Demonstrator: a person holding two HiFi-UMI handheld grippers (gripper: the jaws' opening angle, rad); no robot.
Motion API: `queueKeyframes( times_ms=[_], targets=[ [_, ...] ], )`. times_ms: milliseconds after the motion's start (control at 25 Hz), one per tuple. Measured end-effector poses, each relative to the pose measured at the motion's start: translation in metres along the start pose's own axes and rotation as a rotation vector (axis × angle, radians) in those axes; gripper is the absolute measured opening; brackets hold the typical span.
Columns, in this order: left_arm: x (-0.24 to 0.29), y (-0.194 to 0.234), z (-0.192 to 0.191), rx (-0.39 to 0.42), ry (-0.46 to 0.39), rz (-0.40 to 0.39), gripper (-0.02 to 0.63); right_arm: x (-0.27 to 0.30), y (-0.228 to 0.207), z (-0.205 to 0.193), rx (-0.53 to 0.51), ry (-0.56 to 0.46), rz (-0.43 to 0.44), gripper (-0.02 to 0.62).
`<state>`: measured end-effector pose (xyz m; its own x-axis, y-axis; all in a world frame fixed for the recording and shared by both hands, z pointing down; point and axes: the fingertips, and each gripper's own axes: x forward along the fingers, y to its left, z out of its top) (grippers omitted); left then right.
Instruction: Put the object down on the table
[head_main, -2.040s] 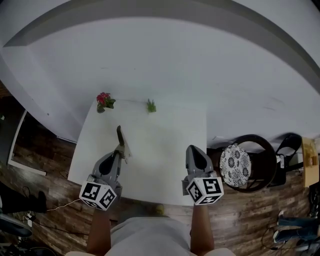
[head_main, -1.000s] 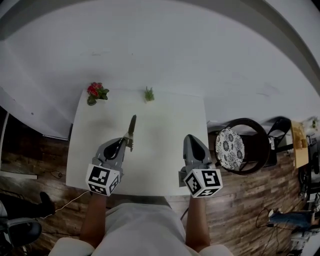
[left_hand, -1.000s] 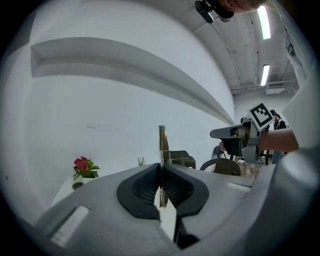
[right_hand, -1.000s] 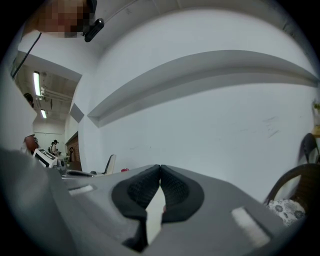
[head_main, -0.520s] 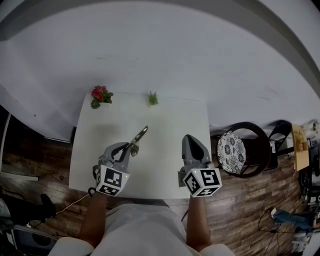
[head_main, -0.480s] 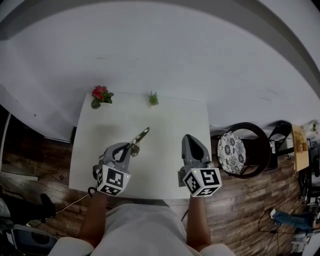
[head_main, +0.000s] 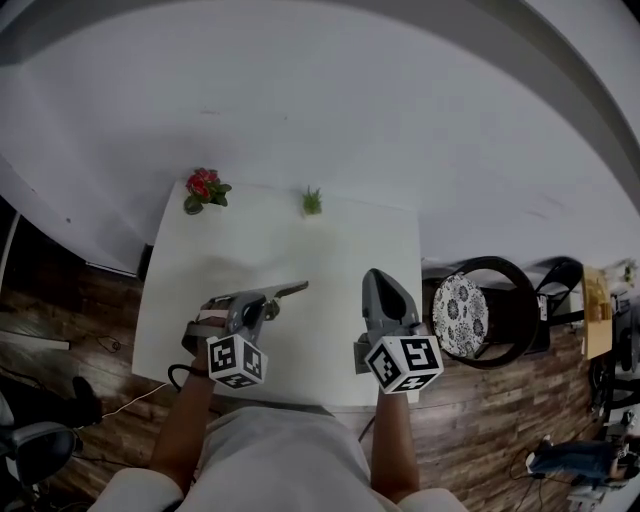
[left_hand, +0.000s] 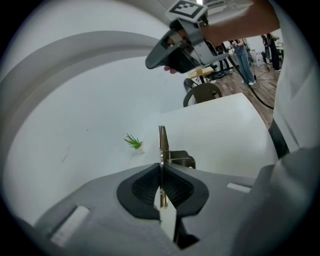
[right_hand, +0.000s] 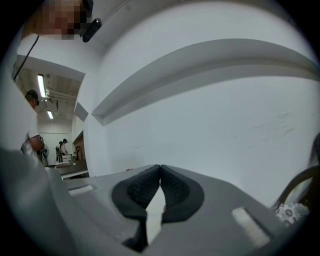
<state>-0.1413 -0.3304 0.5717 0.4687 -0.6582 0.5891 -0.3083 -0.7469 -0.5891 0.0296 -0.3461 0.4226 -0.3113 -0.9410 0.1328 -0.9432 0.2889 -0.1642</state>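
At lower centre the left gripper (head_main: 262, 303) pinches a thin metal tool (head_main: 288, 291) close above the table (head_main: 330, 230), not yet released, while the right gripper (head_main: 374, 277) is pressed together and empty.

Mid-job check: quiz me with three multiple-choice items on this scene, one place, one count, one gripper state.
1. The red flower sits: A at the table's far left corner; B at its near edge; C on the floor.
2. Small plants on the table: A one; B two; C four.
3. The left gripper is: A open; B shut on the metal tool; C shut, empty.
Answers: A, head view shows it there; B, red flower plus green sprig; B, its pads pinch the tool's thin blade.
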Motion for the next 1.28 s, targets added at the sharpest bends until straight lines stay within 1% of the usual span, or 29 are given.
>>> queueKeyframes(
  times_ms=[200,400,560,720,840,1040,1280],
  targets=[
    [0.018,-0.013,-0.016,0.044,0.065,-0.042,0.012,0.003,-0.009,-0.004,0.021,0.005,-0.007,0.003],
    [0.035,-0.025,-0.022,0.102,0.099,-0.082,0.012,0.007,-0.021,-0.004,0.04,0.004,-0.023,0.003],
    [0.045,-0.031,-0.027,0.177,0.129,-0.11,0.012,0.013,-0.024,-0.007,0.046,0.012,-0.021,0.003],
    [0.054,-0.039,-0.032,0.232,0.144,-0.135,0.012,0.017,-0.024,-0.01,0.046,0.021,-0.017,0.003],
    [0.059,-0.046,-0.037,0.277,0.162,-0.142,0.012,0.017,-0.025,-0.012,0.047,0.022,-0.016,0.003],
    [0.064,-0.053,-0.047,0.37,0.205,-0.123,0.012,0.019,-0.023,-0.01,0.049,0.018,-0.011,0.003],
    [0.07,-0.066,-0.052,0.407,0.22,-0.141,0.012,0.018,-0.024,-0.009,0.045,0.016,-0.013,0.003]
  ],
)
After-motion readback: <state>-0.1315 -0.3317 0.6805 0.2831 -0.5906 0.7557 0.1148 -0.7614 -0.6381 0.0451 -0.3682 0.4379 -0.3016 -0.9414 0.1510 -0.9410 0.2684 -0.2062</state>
